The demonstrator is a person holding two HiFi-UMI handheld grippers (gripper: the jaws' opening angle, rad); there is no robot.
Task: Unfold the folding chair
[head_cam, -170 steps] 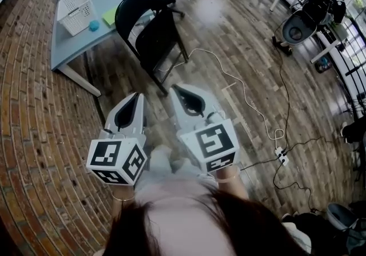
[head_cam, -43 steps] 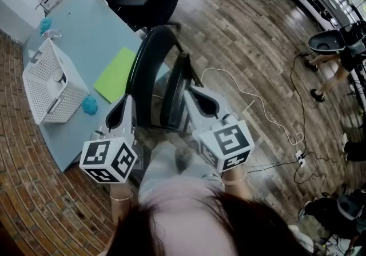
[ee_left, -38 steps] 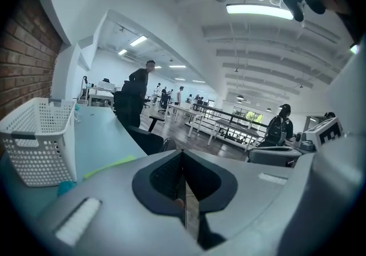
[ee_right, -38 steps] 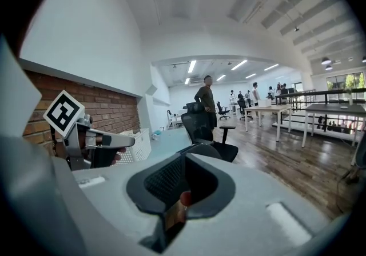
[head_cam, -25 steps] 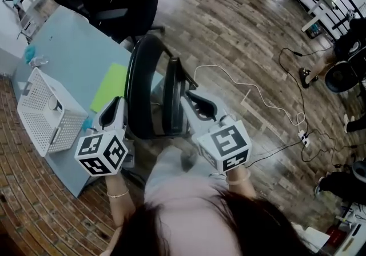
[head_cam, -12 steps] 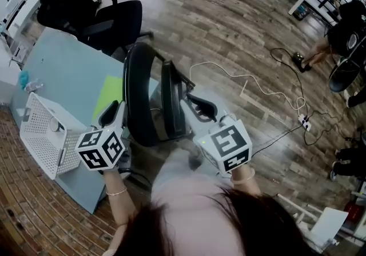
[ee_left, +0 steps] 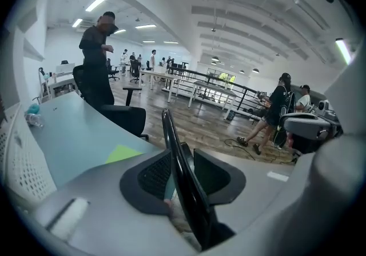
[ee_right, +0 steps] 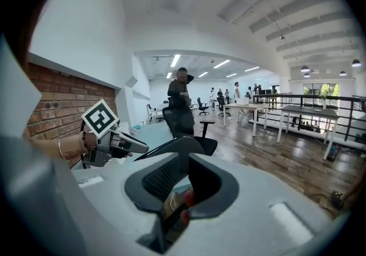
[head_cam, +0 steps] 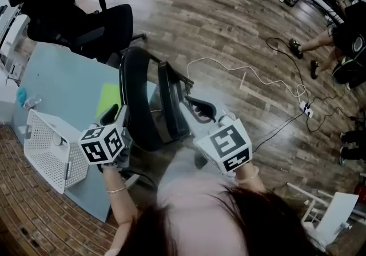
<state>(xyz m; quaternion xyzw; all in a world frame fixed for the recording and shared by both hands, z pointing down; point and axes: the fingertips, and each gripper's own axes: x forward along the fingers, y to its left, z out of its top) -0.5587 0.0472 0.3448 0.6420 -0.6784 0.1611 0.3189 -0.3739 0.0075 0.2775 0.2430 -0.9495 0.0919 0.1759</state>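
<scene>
Black chair [head_cam: 139, 106] is still folded: your right tongs [head_cam: 193, 104] pinch its seat, while your left tongs [head_cam: 112, 114], just spreading, loosely straddle its back.

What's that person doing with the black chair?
A person holds a tool in each hand and is working on a black folding chair that stands beside a light blue table. The right tool is clamped on the chair's seat. The left tool has just been opening its jaws, with the thin edge of the chair's back between them but not pinched. The chair is not yet unfolded.
</scene>
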